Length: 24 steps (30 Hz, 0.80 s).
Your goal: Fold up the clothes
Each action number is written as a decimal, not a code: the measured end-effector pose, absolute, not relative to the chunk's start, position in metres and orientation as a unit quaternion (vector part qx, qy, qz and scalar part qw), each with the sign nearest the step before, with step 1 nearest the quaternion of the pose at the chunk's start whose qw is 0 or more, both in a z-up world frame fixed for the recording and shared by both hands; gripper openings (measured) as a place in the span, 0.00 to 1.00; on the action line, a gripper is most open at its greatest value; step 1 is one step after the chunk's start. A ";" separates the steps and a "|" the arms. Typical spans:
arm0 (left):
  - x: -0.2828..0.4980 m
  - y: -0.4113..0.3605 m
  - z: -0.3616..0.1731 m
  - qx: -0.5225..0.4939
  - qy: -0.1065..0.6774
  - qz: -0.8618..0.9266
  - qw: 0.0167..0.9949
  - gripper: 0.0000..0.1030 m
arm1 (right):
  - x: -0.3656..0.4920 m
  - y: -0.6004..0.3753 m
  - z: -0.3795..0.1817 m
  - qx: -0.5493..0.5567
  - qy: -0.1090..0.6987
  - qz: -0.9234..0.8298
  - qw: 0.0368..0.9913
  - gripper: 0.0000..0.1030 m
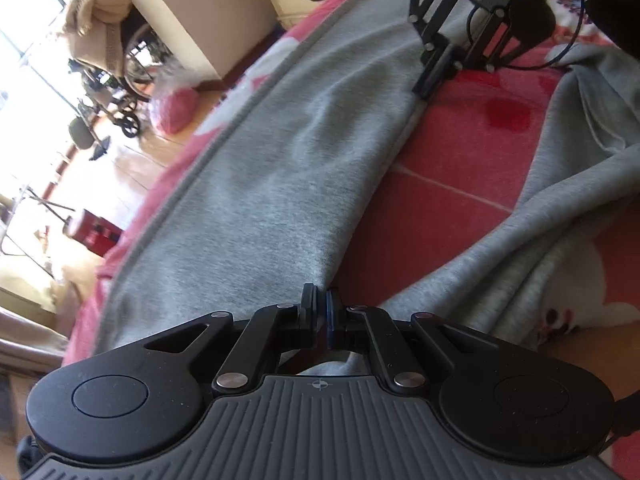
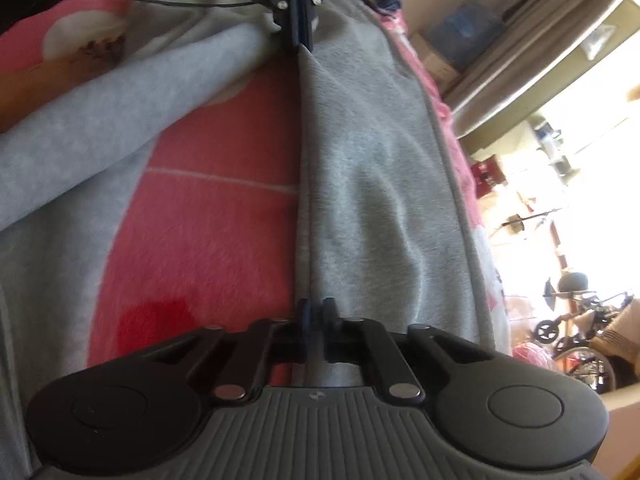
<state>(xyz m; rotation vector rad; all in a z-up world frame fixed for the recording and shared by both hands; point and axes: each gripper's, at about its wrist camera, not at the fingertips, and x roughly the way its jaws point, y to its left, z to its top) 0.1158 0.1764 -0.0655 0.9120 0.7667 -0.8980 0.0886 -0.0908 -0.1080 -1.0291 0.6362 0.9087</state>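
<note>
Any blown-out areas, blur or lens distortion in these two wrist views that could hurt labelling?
Left wrist view: the window side is overexposed, the fisheye bends the room edges, yet the grey garment and left tongs read clearly. Right wrist view: the bright doorway area is washed out, the pink blanket looks slightly soft, and the right tongs stay sharp.

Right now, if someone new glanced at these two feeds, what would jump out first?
A grey garment is stretched taut between the two grippers, the left gripper and right gripper each shut on one end of the same edge. Under it lies a pink blanket, and bright window glare washes out the room beyond the bed.
</note>
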 end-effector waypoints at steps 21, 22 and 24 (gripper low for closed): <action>0.146 0.151 -0.027 0.201 0.387 -0.428 0.792 0.17 | 0.059 -0.360 -0.071 0.291 0.501 0.031 0.814 0.24; 0.145 0.138 -0.032 0.205 0.380 -0.434 0.791 0.20 | 0.048 -0.380 -0.073 0.329 0.485 -0.011 0.810 0.30; 0.141 0.111 -0.045 0.206 0.378 -0.445 0.785 0.30 | 0.024 -0.413 -0.079 0.394 0.454 -0.086 0.794 0.38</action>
